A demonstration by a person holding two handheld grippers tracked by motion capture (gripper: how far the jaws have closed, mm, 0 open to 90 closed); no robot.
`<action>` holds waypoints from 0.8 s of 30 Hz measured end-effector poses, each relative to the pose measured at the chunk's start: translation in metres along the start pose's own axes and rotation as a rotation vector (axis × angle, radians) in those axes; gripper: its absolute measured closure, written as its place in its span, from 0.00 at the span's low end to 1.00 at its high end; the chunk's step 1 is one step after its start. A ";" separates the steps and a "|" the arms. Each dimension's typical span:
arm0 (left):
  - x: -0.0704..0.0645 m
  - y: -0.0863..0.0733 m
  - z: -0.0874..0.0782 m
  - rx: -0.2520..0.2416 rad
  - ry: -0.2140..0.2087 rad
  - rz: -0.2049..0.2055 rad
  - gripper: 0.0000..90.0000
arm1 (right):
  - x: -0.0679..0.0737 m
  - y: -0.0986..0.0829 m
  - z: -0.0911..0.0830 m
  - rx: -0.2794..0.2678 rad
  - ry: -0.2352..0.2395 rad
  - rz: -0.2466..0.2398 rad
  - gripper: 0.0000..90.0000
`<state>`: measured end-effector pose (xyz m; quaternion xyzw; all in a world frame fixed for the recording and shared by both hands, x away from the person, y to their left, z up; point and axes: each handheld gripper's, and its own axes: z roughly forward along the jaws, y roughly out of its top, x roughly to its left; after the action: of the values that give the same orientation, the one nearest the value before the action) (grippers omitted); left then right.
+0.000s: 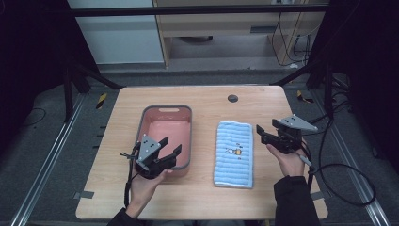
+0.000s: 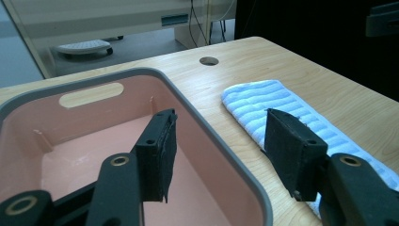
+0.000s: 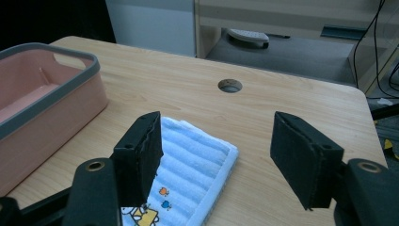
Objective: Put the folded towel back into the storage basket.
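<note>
A folded blue striped towel (image 1: 234, 153) with a small cartoon print lies flat on the wooden table, right of centre. An empty pink bin (image 1: 167, 137) with a grey rim stands to its left. My left gripper (image 1: 170, 146) hovers open over the bin's near right corner, its jaws straddling the rim (image 2: 221, 155). The towel (image 2: 282, 113) lies just beyond its right jaw. My right gripper (image 1: 265, 133) is open just right of the towel, at its far half, with nothing between its jaws. In the right gripper view the towel's corner (image 3: 197, 160) lies below the left jaw, the bin (image 3: 47, 103) at the left.
A round cable hole (image 1: 232, 98) sits in the table near its far edge. Bare tabletop surrounds the bin and towel. Dark metal frame legs and cables stand beyond the table's sides, and a cabinet stands behind.
</note>
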<state>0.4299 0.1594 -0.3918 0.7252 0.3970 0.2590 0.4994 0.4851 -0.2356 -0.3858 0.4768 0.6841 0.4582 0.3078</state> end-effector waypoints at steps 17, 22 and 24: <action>-0.034 0.002 0.024 0.011 -0.056 0.038 0.49 | 0.000 0.001 0.015 0.008 0.001 0.005 0.35; -0.044 0.000 0.033 0.029 -0.077 0.043 0.49 | -0.001 0.001 0.021 0.016 0.003 0.008 0.35; -0.046 0.000 0.035 0.031 -0.080 0.044 0.49 | -0.001 0.001 0.023 0.017 0.001 0.009 0.35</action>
<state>0.4315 0.1031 -0.4040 0.7512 0.3647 0.2344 0.4977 0.5053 -0.2291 -0.3938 0.4822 0.6860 0.4538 0.3015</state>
